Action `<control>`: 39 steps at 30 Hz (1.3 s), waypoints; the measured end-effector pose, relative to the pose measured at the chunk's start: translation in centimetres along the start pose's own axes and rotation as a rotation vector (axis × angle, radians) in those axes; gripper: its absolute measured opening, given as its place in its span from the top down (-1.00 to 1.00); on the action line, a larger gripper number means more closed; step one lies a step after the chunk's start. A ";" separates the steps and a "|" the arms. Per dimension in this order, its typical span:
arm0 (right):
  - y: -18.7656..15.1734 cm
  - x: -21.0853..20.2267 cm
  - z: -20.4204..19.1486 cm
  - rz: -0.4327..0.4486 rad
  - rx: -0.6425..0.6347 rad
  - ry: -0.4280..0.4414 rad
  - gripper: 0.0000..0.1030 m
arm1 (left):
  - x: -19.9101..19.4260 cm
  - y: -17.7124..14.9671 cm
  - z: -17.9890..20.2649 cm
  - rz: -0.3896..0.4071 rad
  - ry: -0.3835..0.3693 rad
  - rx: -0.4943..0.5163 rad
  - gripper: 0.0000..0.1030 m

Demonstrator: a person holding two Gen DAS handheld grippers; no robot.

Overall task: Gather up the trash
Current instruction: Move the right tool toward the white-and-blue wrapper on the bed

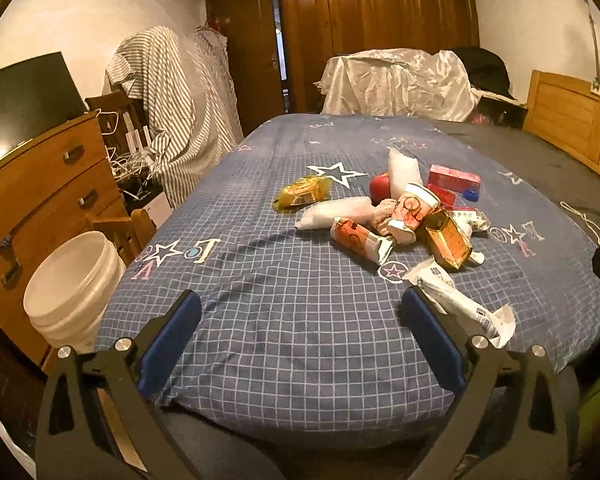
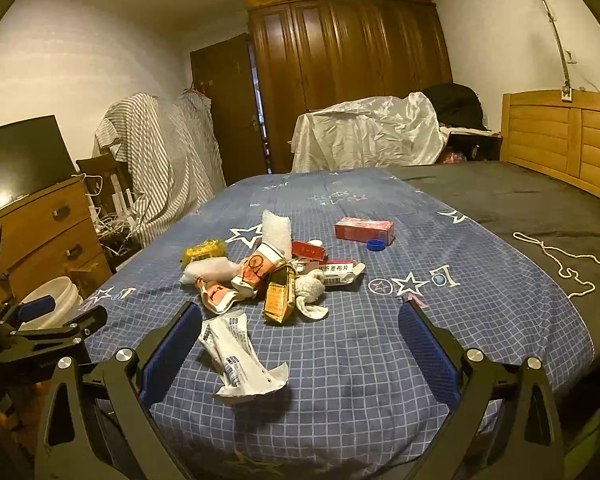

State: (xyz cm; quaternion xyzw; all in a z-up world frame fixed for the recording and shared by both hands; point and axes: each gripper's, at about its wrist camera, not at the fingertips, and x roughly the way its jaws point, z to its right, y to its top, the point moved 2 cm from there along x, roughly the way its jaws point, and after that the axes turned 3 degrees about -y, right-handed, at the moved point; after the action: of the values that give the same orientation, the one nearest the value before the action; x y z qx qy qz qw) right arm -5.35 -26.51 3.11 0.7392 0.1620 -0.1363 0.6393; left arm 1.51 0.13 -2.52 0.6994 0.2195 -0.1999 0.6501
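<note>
A pile of trash lies on the blue checked bedspread (image 1: 292,320): a white wrapper (image 1: 456,300) (image 2: 236,352) nearest me, a gold box (image 1: 448,244) (image 2: 280,296), crushed paper cups (image 1: 414,208) (image 2: 260,266), a yellow packet (image 1: 302,194) (image 2: 204,250), white foam bags (image 1: 336,210), red boxes (image 2: 363,230) and a blue bottle cap (image 2: 376,245). My left gripper (image 1: 300,312) is open and empty above the bed's near edge, left of the white wrapper. My right gripper (image 2: 300,324) is open and empty, with the white wrapper just inside its left finger. The left gripper also shows in the right wrist view (image 2: 60,316).
A white bucket (image 1: 74,284) (image 2: 50,304) stands on the floor left of the bed, beside a wooden dresser (image 1: 40,184). A white cord (image 2: 560,260) lies on the dark sheet at right. A wooden headboard (image 2: 560,136) and covered furniture (image 2: 364,136) stand behind.
</note>
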 end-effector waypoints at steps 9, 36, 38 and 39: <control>-0.2 0.1 -0.1 -0.007 -0.004 -0.002 -0.91 | 0.3 -0.3 -0.3 -0.013 0.013 -0.010 -0.89; -1.7 3.3 -0.9 -0.091 -0.025 0.009 -0.91 | 2.8 -1.2 -1.0 -0.090 0.026 -0.022 -0.89; -1.8 3.7 -1.1 -0.101 -0.031 0.012 -0.91 | 3.1 -1.2 -1.1 -0.098 0.027 -0.026 -0.89; -1.8 3.9 -1.3 -0.103 -0.033 0.013 -0.91 | 3.2 -1.2 -1.1 -0.100 0.027 -0.028 -0.89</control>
State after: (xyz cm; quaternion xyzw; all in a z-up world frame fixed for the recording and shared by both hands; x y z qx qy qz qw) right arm -2.60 -24.78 0.07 0.7201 0.2061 -0.1617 0.6425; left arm 3.46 1.48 -5.28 0.6810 0.2658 -0.2196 0.6460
